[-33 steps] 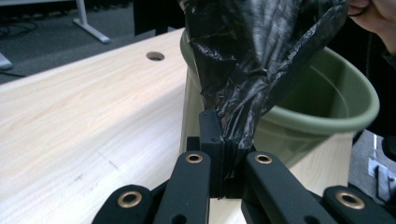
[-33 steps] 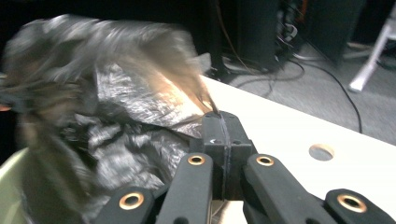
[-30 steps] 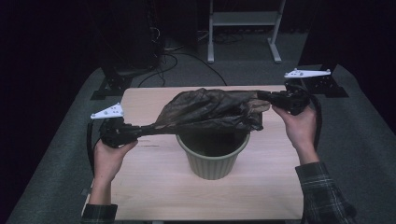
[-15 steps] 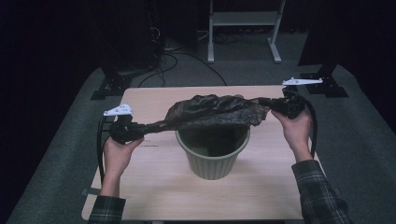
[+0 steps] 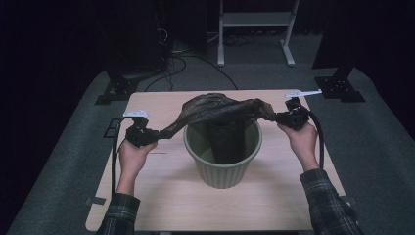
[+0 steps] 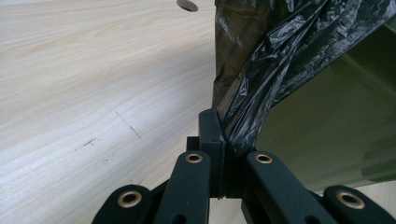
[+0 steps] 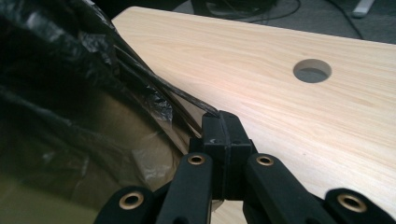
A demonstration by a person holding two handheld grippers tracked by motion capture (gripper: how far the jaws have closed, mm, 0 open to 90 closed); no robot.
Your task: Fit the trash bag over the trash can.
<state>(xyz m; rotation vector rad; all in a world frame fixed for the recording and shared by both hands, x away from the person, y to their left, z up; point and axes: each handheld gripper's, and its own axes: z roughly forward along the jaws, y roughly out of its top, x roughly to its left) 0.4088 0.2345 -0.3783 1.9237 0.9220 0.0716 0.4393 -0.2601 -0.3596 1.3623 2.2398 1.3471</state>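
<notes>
A black plastic bag (image 5: 220, 108) is stretched over a green bin (image 5: 222, 169) in the middle of the wooden table (image 5: 161, 196). Part of the bag hangs down inside the bin. My left gripper (image 5: 151, 134) is shut on the bag's left edge, left of the bin's rim. My right gripper (image 5: 280, 117) is shut on the bag's right edge, just past the rim on the right. In the left gripper view the pinched film (image 6: 252, 107) runs up from the closed left gripper (image 6: 219, 133) beside the bin wall (image 6: 327, 135). In the right gripper view the right gripper (image 7: 223, 128) clamps the stretched film (image 7: 154, 88).
A round cable hole (image 7: 312, 70) sits in the tabletop near the right gripper. Behind the table stand a white metal frame (image 5: 254, 22), dark stand feet (image 5: 340, 85) and loose cables (image 5: 191, 61) on the grey floor.
Both hands have come down and nearer the bin with the bag held between them. The bag now sags into the bin's mouth instead of lying spread above it.
</notes>
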